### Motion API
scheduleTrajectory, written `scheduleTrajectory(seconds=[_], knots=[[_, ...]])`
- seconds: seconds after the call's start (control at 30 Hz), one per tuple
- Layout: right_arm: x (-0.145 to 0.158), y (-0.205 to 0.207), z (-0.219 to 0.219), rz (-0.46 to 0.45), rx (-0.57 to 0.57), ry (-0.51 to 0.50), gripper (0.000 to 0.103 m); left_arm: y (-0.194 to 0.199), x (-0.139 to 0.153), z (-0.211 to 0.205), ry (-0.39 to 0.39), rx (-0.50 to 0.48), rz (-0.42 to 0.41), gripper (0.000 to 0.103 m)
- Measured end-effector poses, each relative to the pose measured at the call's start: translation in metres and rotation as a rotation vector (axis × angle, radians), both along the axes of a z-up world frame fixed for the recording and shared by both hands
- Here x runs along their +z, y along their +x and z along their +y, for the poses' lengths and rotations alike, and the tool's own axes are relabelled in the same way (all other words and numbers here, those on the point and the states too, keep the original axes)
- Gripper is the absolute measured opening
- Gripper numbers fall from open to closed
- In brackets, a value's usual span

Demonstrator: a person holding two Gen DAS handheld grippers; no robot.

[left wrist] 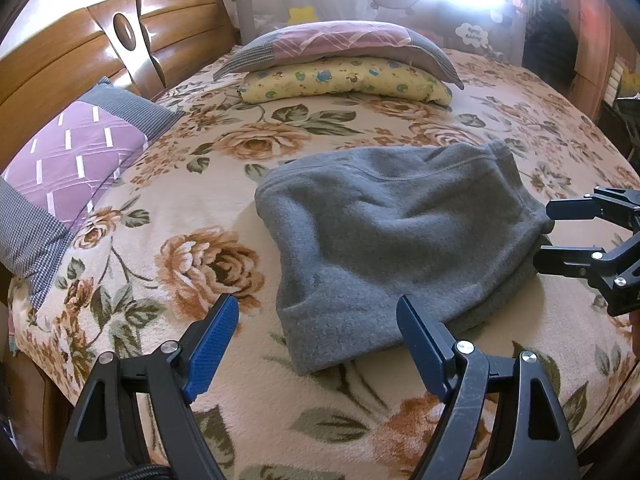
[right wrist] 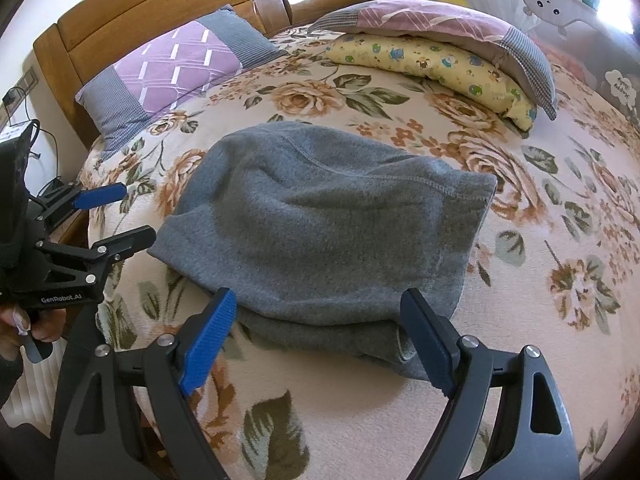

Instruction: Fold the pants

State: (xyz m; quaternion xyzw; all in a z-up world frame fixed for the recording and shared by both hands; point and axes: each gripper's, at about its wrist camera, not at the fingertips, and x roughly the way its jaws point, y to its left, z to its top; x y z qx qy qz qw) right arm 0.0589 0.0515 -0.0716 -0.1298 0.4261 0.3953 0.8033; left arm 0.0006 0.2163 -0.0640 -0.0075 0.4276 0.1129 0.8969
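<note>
Grey fleece pants [left wrist: 400, 232] lie folded into a compact stack on the floral blanket [left wrist: 240, 400]; they also show in the right wrist view [right wrist: 320, 232]. My left gripper [left wrist: 318, 316] is open and empty, hovering just above the near edge of the stack. My right gripper [right wrist: 318, 312] is open and empty, its fingertips at the stack's near folded edge. The right gripper shows open in the left wrist view [left wrist: 544, 232] beside the pants' right side. The left gripper shows open in the right wrist view [right wrist: 136, 214] at the left.
A purple and grey pillow [left wrist: 72, 168] lies at the left by the wooden headboard [left wrist: 80, 52]. A pink pillow [left wrist: 336, 46] sits on a yellow cushion [left wrist: 344, 82] at the back. A grey bed rail [left wrist: 360, 0] stands behind. The blanket's near edge [left wrist: 40, 360] drops off at left.
</note>
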Motion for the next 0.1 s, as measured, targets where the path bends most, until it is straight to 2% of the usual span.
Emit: scheduleTrajectory(seconds=[0.1], knots=[[0.0001,0.0007,-0.0006,0.000,0.001,0.001,0.085,0.0016,-0.0009,0.0004,-0.006,0.000,0.006,0.082]])
